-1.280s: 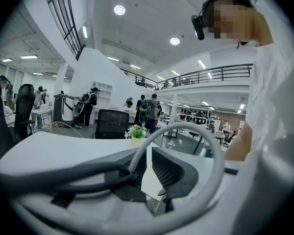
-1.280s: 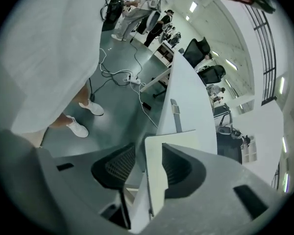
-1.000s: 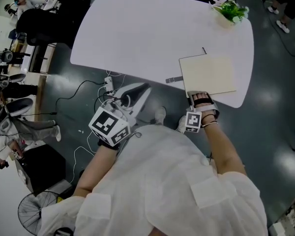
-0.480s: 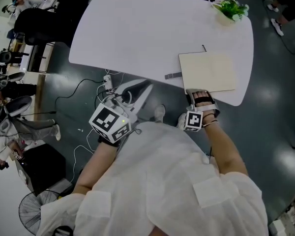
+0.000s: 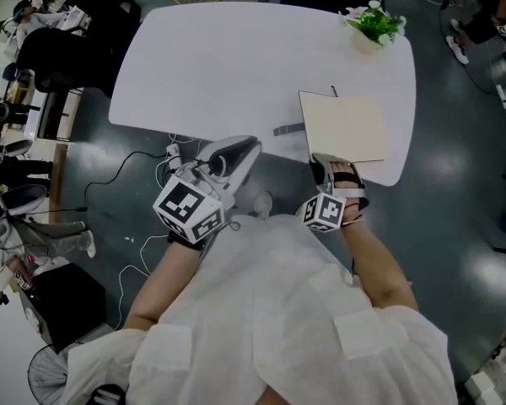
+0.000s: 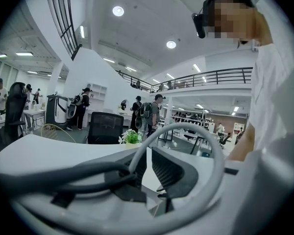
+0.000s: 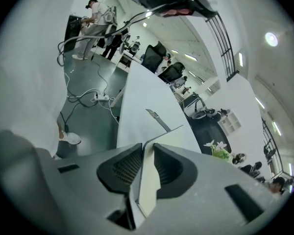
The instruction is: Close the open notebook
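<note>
The cream notebook (image 5: 344, 127) lies near the right front edge of the white table (image 5: 236, 57). My right gripper (image 5: 337, 165) is at its near edge. In the right gripper view a cream leaf of the notebook (image 7: 149, 180) stands edge-on between the two dark pads (image 7: 122, 168), lifted off the table. The right gripper (image 7: 148, 153) is closing, and both pads press on the leaf. My left gripper (image 5: 246, 148) hangs off the table's front edge, left of the notebook. In the left gripper view my left gripper (image 6: 148, 156) has its jaws slightly apart with nothing between them.
A grey strap (image 5: 288, 129) lies on the table left of the notebook. A potted plant (image 5: 371, 24) stands at the far right corner. Cables (image 5: 143, 154) run over the floor under the table's front edge. Office chairs and people (image 5: 34, 49) are at the far left.
The right gripper has shut on the notebook's near edge, rolled, and risen with the leaf. The left gripper has shifted slightly toward the table.
</note>
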`<action>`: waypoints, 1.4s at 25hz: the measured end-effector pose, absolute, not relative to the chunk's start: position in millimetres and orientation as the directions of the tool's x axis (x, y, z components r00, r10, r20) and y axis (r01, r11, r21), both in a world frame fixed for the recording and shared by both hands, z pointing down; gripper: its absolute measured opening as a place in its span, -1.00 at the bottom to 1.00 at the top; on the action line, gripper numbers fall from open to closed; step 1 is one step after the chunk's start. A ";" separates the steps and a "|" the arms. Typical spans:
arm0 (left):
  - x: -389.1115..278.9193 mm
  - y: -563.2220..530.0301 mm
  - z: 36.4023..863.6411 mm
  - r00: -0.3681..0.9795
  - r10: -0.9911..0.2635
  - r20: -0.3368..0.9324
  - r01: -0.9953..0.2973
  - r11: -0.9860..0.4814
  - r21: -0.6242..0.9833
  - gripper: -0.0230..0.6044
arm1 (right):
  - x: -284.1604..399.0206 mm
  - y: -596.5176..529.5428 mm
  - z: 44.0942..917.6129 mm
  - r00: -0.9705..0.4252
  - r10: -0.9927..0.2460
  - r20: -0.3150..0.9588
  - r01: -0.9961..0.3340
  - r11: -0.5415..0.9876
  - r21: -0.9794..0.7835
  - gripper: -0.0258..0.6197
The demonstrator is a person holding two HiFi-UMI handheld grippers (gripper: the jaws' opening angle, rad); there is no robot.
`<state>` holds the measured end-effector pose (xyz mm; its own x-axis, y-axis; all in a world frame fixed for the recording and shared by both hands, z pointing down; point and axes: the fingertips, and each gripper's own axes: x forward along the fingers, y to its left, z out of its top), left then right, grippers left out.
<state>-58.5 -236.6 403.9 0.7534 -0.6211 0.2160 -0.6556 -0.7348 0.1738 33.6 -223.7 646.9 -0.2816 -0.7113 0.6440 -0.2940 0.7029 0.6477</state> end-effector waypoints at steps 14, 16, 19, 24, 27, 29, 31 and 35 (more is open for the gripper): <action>-26.0 -245.6 379.7 0.800 -0.575 0.173 -0.599 -0.786 0.156 -0.83 | 111.3 -235.7 591.2 -0.173 -0.777 0.605 -0.697 0.530 0.483 -0.70; -17.8 -246.7 378.0 0.807 -0.566 0.170 -0.588 -0.794 0.151 -0.83 | 128.5 -238.9 589.6 -0.152 -0.778 0.610 -0.743 0.497 0.449 -0.69; -6.5 -246.6 374.9 0.818 -0.551 0.166 -0.573 -0.806 0.148 -0.83 | 153.6 -241.3 589.6 -0.121 -0.772 0.624 -0.796 0.451 0.403 -0.66; 2.3 -240.6 369.2 0.824 -0.545 0.155 -0.565 -0.814 0.138 -0.83 | 189.1 -239.1 595.6 -0.075 -0.751 0.657 -0.850 0.393 0.352 -0.59; 4.6 -238.6 368.2 0.823 -0.547 0.155 -0.566 -0.813 0.137 -0.83 | 206.1 -238.5 602.8 -0.059 -0.724 0.687 -0.875 0.369 0.314 -0.55; 6.2 -239.6 369.3 0.820 -0.550 0.159 -0.570 -0.810 0.137 -0.83 | 215.4 -240.4 605.9 -0.043 -0.711 0.701 -0.880 0.360 0.311 -0.53; 6.7 -239.6 369.1 0.818 -0.553 0.160 -0.573 -0.808 0.136 -0.83 | 224.0 -241.6 606.4 -0.022 -0.708 0.706 -0.880 0.349 0.322 -0.51; 6.3 -242.4 368.9 0.813 -0.560 0.156 -0.580 -0.803 0.136 -0.83 | 238.9 -243.1 602.5 -0.006 -0.711 0.703 -0.892 0.322 0.318 -0.52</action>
